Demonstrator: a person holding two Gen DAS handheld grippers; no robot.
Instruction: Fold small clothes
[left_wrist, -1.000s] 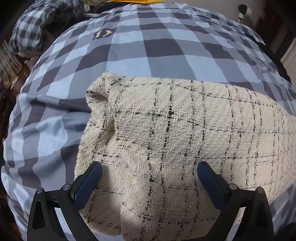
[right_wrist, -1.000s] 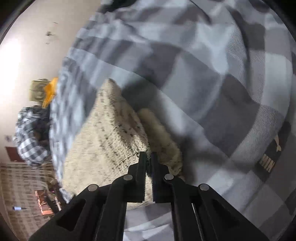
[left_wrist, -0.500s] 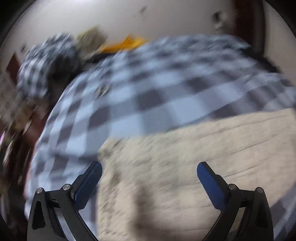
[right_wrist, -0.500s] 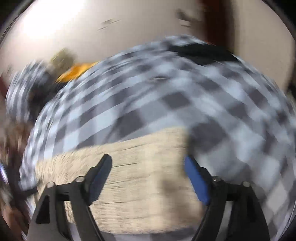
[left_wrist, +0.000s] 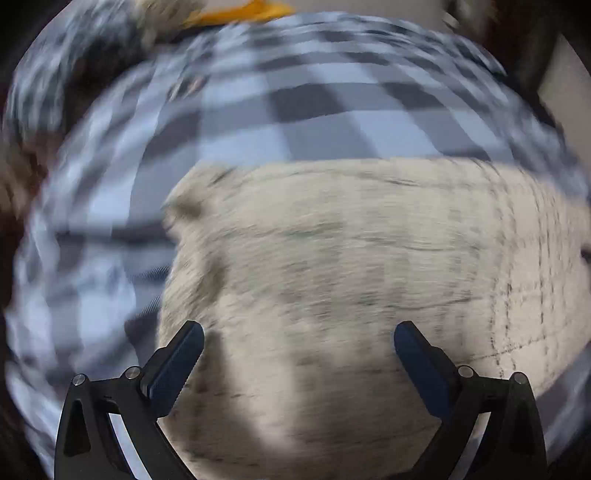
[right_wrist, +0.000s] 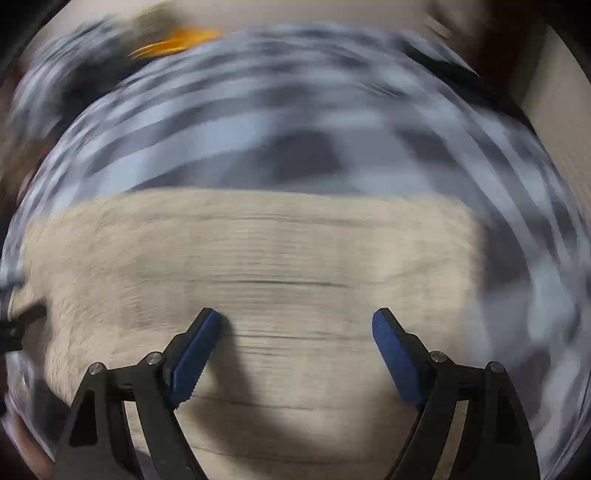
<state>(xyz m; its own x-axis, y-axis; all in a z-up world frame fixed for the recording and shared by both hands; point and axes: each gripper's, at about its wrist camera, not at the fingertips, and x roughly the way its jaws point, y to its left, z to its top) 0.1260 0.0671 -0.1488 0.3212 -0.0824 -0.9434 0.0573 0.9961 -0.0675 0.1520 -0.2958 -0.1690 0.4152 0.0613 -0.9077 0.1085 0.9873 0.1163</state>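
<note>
While both views are smeared by blur, you can see the cream woven garment with thin dark check lines (left_wrist: 351, 266) lying flat on the grey and pale-blue checked bedcover (left_wrist: 280, 110). Your left gripper (left_wrist: 299, 354) hangs over the garment's left end, jaws spread wide with nothing between the blue pads. Your right gripper (right_wrist: 295, 343) hangs over its right part, jaws likewise released and empty. An orange object (right_wrist: 177, 40) shows blurred beyond the bedcover.
</note>
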